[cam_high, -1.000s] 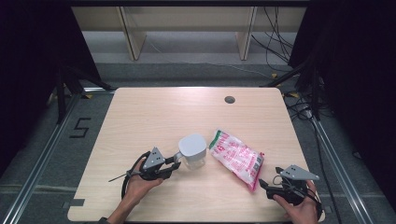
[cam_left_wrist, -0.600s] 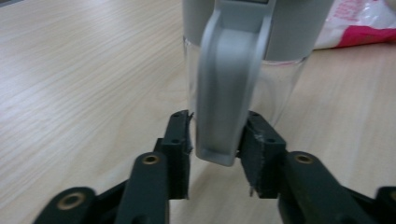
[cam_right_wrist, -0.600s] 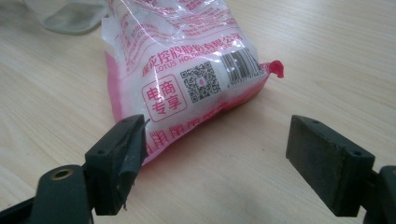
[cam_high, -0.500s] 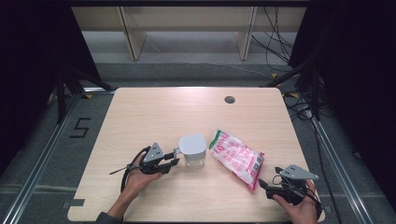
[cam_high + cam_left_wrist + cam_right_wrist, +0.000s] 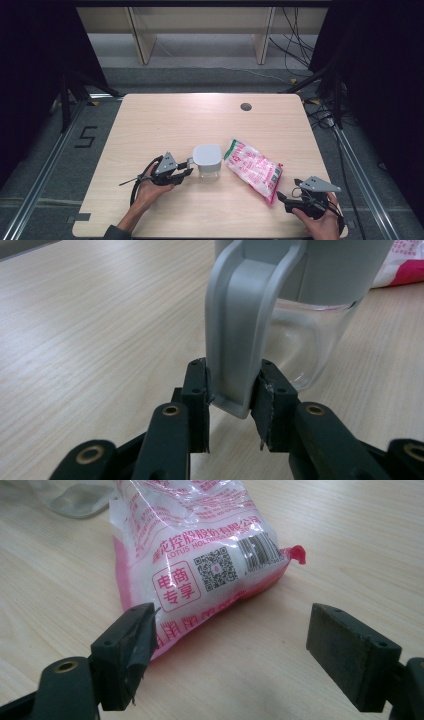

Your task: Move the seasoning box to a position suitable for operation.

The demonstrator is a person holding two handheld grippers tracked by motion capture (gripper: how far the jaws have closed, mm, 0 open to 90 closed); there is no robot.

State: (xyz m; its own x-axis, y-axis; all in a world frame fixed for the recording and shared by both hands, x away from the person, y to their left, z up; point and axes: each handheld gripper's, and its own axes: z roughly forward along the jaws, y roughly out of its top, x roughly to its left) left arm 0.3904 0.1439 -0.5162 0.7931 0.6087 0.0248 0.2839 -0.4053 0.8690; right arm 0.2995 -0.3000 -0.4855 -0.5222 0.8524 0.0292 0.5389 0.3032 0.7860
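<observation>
My left gripper [image 5: 186, 167] sits at about 7 o'clock on the table [image 5: 165, 120], pointing toward 3 o'clock at the jug [image 5: 207, 160]. In the left gripper view its 2 jaws are closed onto the jug's grey handle [image 5: 242, 330], 1 pad pressed on each side near the handle's lower end, so I have hold of it there. The jug stands upright just below the table's centre, grey lid on top and clear body [image 5: 305, 347] below, its base on the wood. Just beside it, toward 3 o'clock, lies the bag [image 5: 254, 169], pink and white with printed text, a barcode and a QR code, flat on the table and running from the jug down toward 5 o'clock. My right gripper [image 5: 284, 196] rests at about 5 o'clock, near the table's front edge, aimed at the bag's lower end. In the right gripper view its jaws stand wide apart and hold nothing; the left pad [image 5: 132, 645] is just at the bag's [image 5: 200, 555] pink bottom seam, the other well clear over bare wood.
</observation>
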